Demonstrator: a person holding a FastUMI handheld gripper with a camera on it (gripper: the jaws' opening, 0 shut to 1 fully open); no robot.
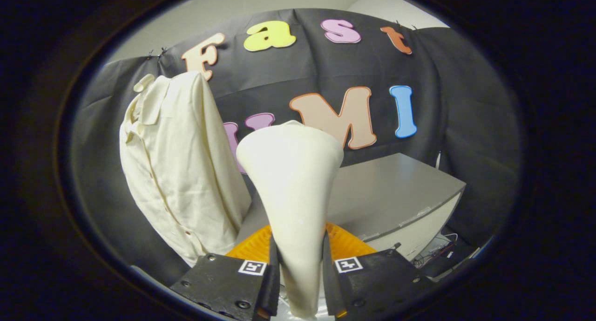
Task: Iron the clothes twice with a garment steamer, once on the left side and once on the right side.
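Tool clamped on smooth cream flared steamer; ribbed orange base half hidden behind it; creased cream shirt hangs left; grey desk beyond.

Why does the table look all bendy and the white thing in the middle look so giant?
In the gripper view, the fisheye lens bends the gray table; the cream steamer looks huge because it sits close, clamped in the gripper; the shirt beyond stays sharp, evenly lit, no glare.

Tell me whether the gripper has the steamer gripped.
Gripped: both fingers of the hand-held gripper press the cream steamer handle, head pointing up.
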